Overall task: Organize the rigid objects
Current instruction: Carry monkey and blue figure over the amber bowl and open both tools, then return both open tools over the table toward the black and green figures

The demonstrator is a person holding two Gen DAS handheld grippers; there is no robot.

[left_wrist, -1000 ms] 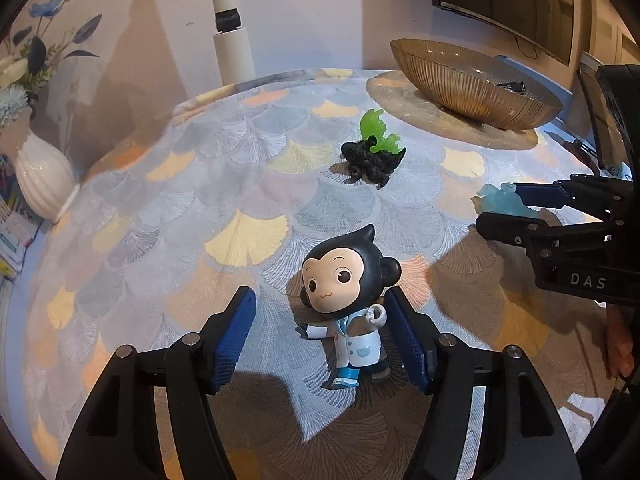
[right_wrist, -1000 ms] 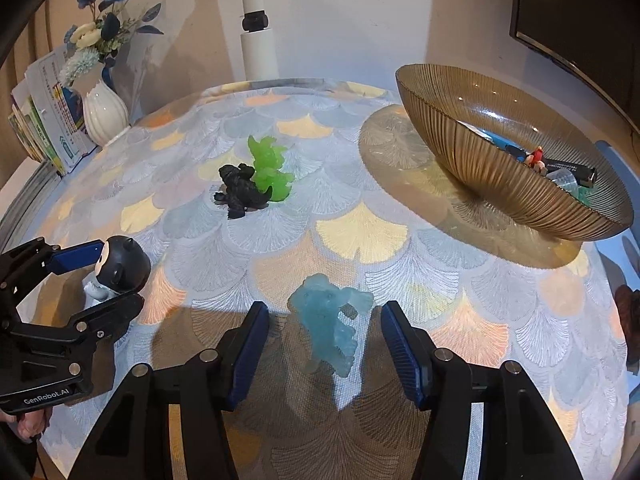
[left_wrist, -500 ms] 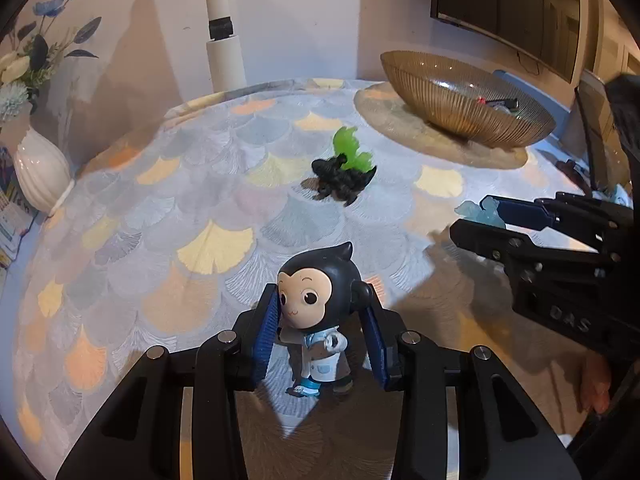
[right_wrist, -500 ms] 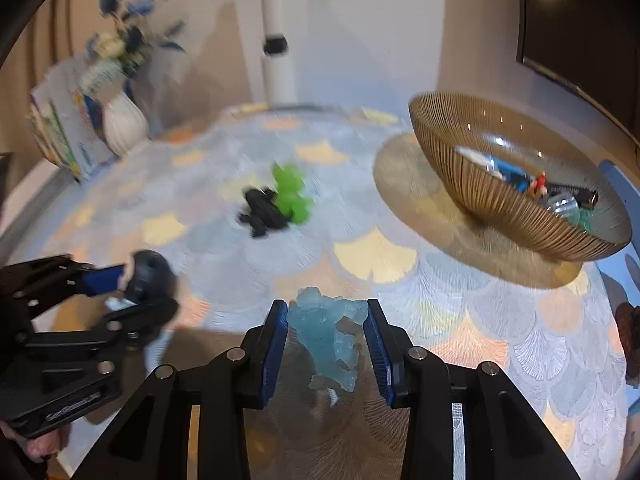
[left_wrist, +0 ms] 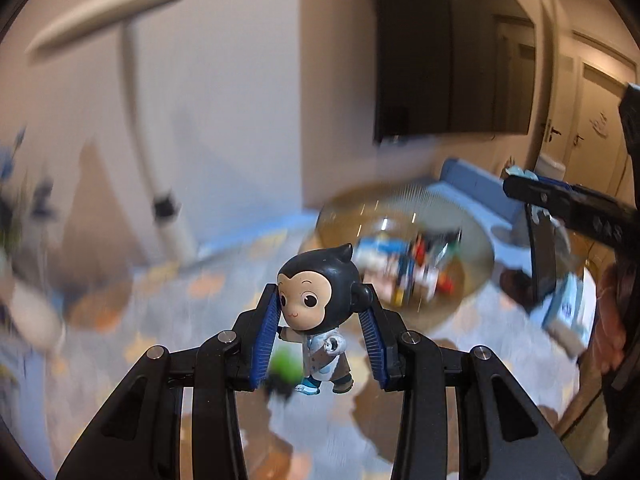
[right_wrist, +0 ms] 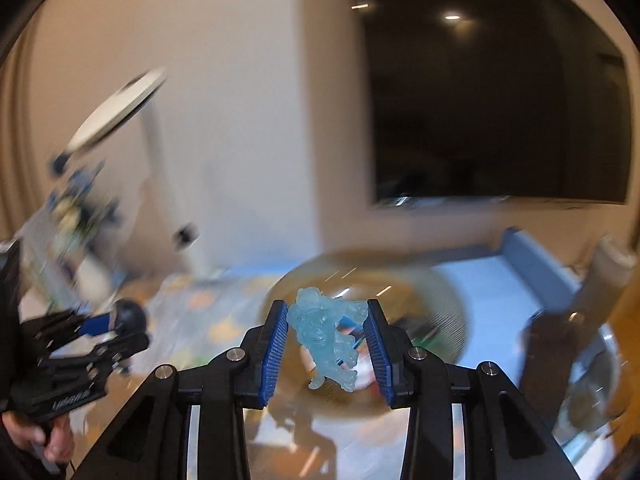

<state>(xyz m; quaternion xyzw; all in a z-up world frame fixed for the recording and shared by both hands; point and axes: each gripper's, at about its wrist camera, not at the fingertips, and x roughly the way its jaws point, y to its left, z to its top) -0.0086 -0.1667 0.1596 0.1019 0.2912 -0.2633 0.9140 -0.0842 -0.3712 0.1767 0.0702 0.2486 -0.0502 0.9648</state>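
You had the monkey figurine (left_wrist: 320,312) clamped in your left gripper (left_wrist: 320,340) and the pale blue figure (right_wrist: 326,336) pinched in your right gripper (right_wrist: 326,344), both aloft just short of the bowl (left_wrist: 472,240), so dropping them in remained, with a green toy (left_wrist: 286,364) left below.

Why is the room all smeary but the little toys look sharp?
Left wrist view: the black-haired monkey figurine is crisp, while the golden ribbed bowl and patterned table smear with motion blur. Right wrist view: the translucent blue figure stays sharp; the dark wall screen shows lamp glare.
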